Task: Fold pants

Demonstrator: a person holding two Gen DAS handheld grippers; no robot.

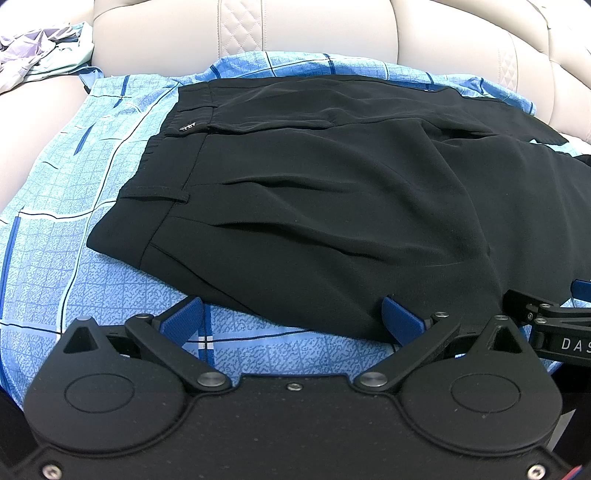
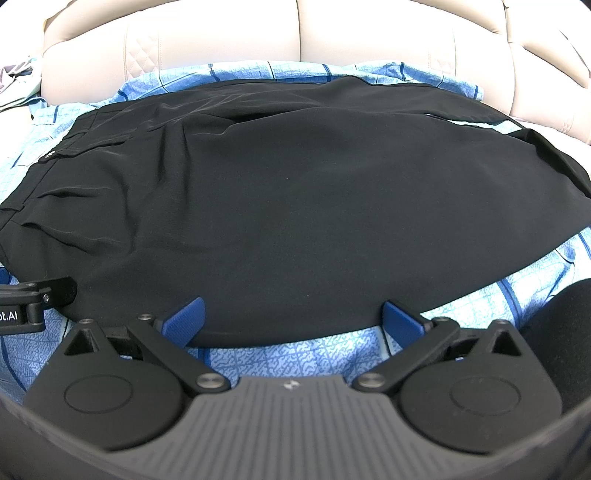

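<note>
At the near edge of the sheet [image 1: 55, 258]: left gripper [image 1: 291, 321], fingers spread wide, empty; right gripper [image 2: 293, 319] beside it, likewise spread, empty. Black pants [image 1: 314, 206] lie flat across the blue checked sheet, near hem between both finger pairs. Beige sofa [image 1: 295, 26] behind. Crumpled clothes [image 1: 37, 51] at far left corner.

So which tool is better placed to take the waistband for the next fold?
The left tool, probably. It is open at the near hem, close to the waistband. The right tool, also open, faces the plain middle of the pants.
</note>
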